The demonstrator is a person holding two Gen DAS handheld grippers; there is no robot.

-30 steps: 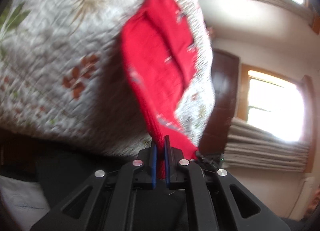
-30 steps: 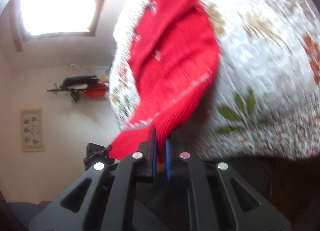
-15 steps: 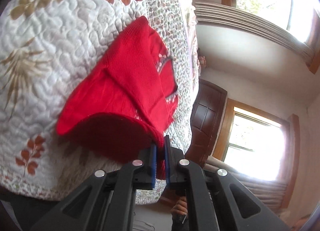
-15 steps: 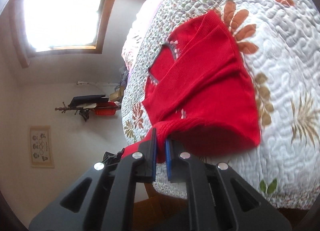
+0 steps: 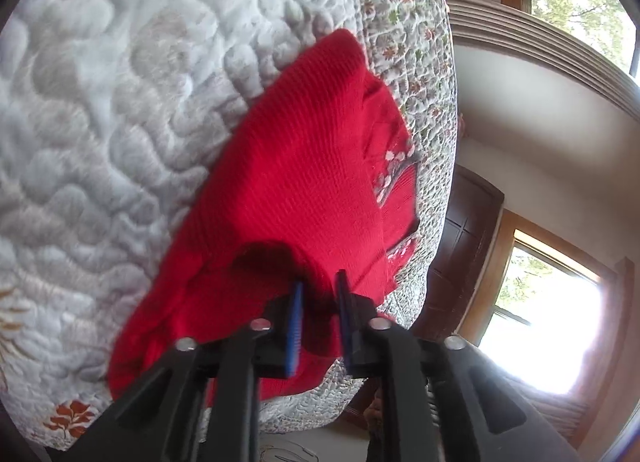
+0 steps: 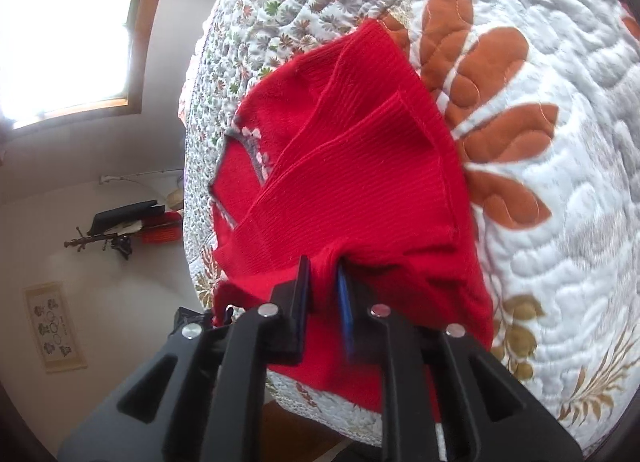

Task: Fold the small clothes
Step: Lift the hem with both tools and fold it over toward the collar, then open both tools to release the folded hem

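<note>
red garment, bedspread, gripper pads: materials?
Red garment: seems a ribbed knit, matte; fine ribs and soft folds show, fibre unclear. Bedspread: quilted fabric, probably cotton, with puffy stitched swirls and printed leaves. Left gripper pads: blue, finely ridged, likely rubber or plastic, on black, seemingly plastic fingers.

Red garment (image 5: 304, 190): ribbed knit cloth, matt. Quilt (image 6: 560, 142): stitched, puffy cotton-like cloth (printed leaves). Left gripper (image 5: 318, 292): matt black plastic, 2 blue pads, shiny metal rivets.
</note>
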